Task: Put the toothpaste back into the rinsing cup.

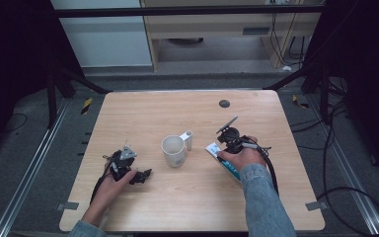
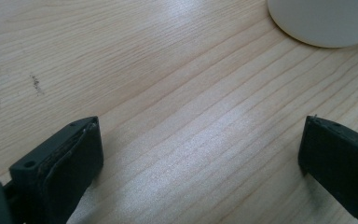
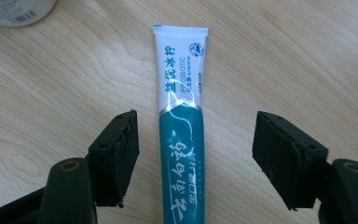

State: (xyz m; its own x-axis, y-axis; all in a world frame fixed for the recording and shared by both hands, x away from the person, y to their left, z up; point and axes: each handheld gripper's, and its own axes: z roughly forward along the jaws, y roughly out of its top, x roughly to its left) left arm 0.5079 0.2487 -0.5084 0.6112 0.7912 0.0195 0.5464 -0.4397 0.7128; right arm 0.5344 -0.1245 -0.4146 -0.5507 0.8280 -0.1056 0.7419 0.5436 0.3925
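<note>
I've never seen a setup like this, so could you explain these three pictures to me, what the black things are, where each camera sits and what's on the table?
No robot here: a person works at a wooden table, holding a two-jaw grasping tool in each hand. The high view looks down from above the person's side. It shows the left tool, the right tool and a white mug between them.

The other two pictures come from cameras riding on the tools, looking along their black jaws. In the left gripper view the jaws stand wide apart over bare wood, with the mug's edge ahead. In the right gripper view the open jaws straddle a teal and white toothpaste tube lying flat on the table; they are not touching it.

Nothing is held right now.
</note>
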